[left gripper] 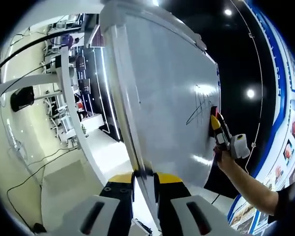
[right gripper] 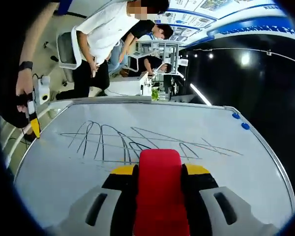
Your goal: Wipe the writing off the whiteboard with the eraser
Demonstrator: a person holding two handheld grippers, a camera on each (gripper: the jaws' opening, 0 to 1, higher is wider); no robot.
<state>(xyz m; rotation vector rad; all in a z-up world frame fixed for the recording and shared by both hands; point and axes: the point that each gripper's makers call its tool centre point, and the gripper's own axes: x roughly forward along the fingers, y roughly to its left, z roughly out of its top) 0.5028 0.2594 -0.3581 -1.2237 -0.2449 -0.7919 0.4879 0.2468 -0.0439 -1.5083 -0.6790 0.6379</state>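
Note:
The whiteboard (left gripper: 162, 98) stands upright, and my left gripper (left gripper: 145, 189) is shut on its edge frame, which runs up between the jaws. Black scribbled writing (left gripper: 199, 105) sits on the far part of the board. My right gripper (left gripper: 216, 125), held by a hand, is up against that writing. In the right gripper view the red eraser (right gripper: 160, 191) is clamped in my right gripper (right gripper: 160, 171), facing the whiteboard (right gripper: 226, 162) just below the looping black writing (right gripper: 123, 140). The left gripper (right gripper: 35, 128) shows at the board's left edge.
Two blue magnets (right gripper: 238, 120) sit near the board's right edge. People (right gripper: 101, 44) stand behind the board beside an office chair (right gripper: 64, 49) and desks. The board's white stand (left gripper: 71, 108) and floor cables (left gripper: 24, 172) lie to the left. A poster wall (left gripper: 285, 123) is close behind.

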